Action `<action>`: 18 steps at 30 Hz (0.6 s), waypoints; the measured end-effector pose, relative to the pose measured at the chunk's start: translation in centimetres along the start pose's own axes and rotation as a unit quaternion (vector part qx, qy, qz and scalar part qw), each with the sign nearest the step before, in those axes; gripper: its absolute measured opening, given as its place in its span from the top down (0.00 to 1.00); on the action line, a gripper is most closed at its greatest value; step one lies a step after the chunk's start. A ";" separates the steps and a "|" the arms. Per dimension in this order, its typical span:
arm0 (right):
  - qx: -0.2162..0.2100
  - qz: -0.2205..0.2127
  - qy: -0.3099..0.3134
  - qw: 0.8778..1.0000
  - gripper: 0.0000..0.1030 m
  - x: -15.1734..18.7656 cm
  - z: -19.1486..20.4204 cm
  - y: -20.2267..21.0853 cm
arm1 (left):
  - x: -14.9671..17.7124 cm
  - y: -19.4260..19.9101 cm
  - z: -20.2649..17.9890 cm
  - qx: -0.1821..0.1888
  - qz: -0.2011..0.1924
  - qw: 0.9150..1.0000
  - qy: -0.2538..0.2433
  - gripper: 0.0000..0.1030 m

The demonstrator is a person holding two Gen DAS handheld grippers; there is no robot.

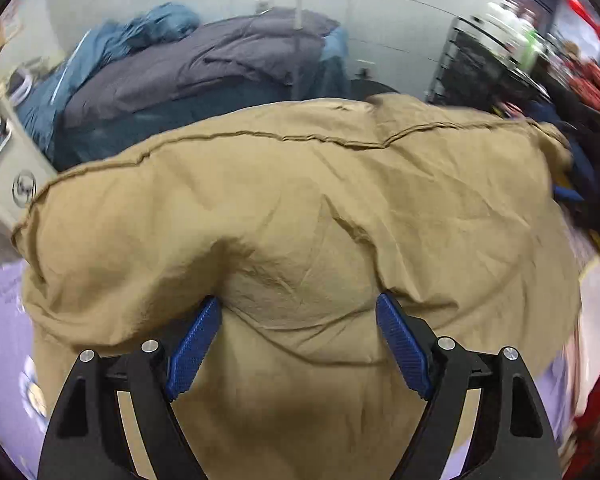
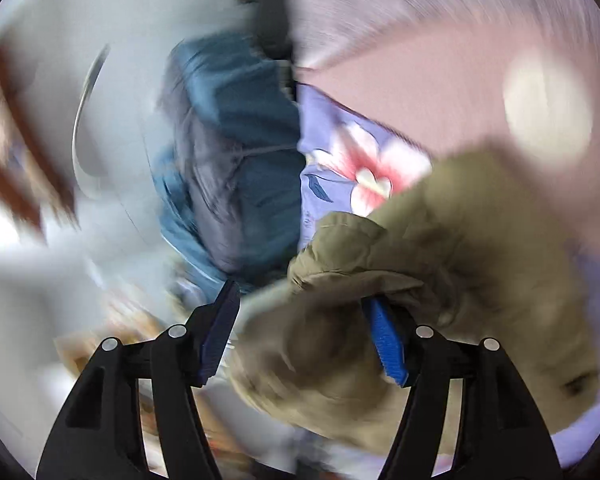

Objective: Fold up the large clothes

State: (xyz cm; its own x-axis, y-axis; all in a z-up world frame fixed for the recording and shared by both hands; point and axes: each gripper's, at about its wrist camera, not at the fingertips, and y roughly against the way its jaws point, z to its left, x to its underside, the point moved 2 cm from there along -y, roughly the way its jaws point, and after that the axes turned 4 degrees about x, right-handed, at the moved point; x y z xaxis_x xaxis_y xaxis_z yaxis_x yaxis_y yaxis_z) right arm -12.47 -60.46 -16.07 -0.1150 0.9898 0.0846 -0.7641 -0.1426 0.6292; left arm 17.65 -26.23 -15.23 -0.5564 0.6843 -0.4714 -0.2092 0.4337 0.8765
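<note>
A large tan garment (image 1: 300,208) lies bunched across the purple floral sheet (image 1: 4,320) and fills the left wrist view. My left gripper (image 1: 298,304) is open, its blue pads (image 1: 194,348) set wide apart with a hump of the tan cloth between them. In the blurred right wrist view the same tan garment (image 2: 440,264) hangs in folds at the lower right. My right gripper (image 2: 300,296) is open; a fold of the cloth drapes over its right pad (image 2: 386,340), and the left pad (image 2: 220,332) is bare.
A heap of blue and grey bedding (image 1: 188,68) lies behind the garment, and shows in the right wrist view (image 2: 236,168). A white appliance (image 1: 4,160) stands at the left. A dark rack (image 1: 480,68) with clutter stands at the back right. Floral sheet (image 2: 340,152) lies under the garment.
</note>
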 end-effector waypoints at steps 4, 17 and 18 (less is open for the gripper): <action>0.113 -0.045 0.329 0.937 0.36 8.4 6.9 1.8 | -1.8 -3.2 0.9 -0.007 0.054 0.998 0.022 0.21; 0.181 -0.318 0.508 0.780 0.08 23.6 8.6 4.0 | -2.0 -4.8 1.2 -0.017 0.076 0.997 0.025 0.15; 0.188 -0.290 0.532 0.773 0.08 24.2 8.7 2.8 | -2.1 -4.8 1.4 -0.015 0.075 0.997 0.028 0.15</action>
State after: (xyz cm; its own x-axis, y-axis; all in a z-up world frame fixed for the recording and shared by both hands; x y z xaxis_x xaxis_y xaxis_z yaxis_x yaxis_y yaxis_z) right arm -11.86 -36.88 -5.51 -0.4315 0.2923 -0.8534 -0.6676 0.5329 0.5200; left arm 20.91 -28.96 -18.62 -0.6268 0.7066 -0.3285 -0.1426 0.3104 0.9399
